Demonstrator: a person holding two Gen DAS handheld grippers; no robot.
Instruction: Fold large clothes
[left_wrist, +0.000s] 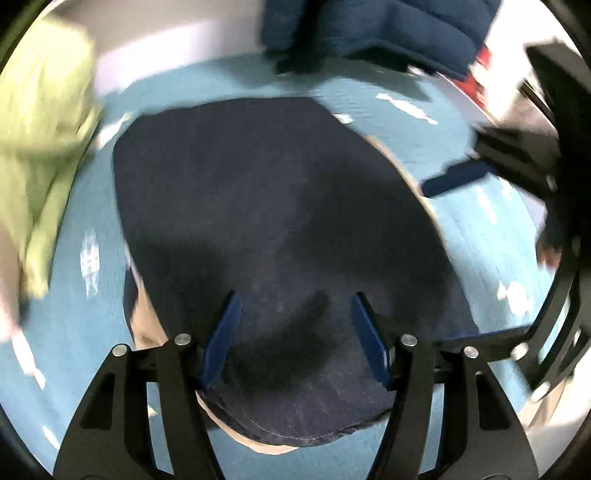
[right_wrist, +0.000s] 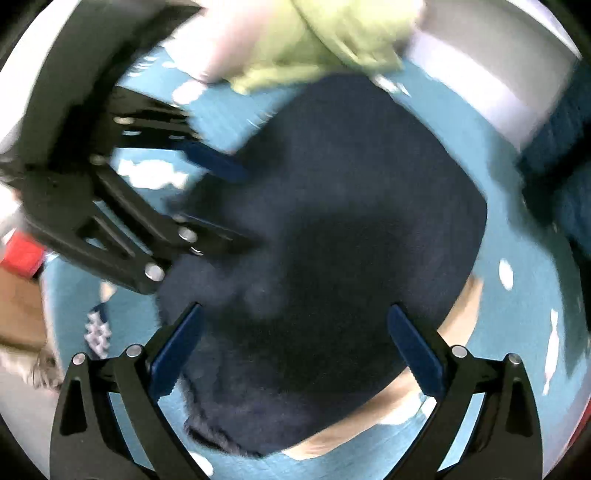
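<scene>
A dark navy garment (left_wrist: 266, 221) lies folded flat on a light blue sheet, with a tan layer showing at its edges. It also fills the right wrist view (right_wrist: 351, 240). My left gripper (left_wrist: 295, 332) is open and empty, just above the garment's near edge. My right gripper (right_wrist: 295, 350) is open wide and empty above the same garment. In the left wrist view the right gripper (left_wrist: 480, 173) shows at the right, above the sheet. In the right wrist view the left gripper (right_wrist: 207, 195) shows at the left, open over the garment's edge. Both views are motion blurred.
The light blue patterned sheet (left_wrist: 480, 240) covers the surface. A pale green garment (left_wrist: 40, 147) lies at the left, also seen in the right wrist view (right_wrist: 325, 40). A blue quilted cloth (left_wrist: 369, 29) lies at the far side. A red item (right_wrist: 22, 254) is at the left edge.
</scene>
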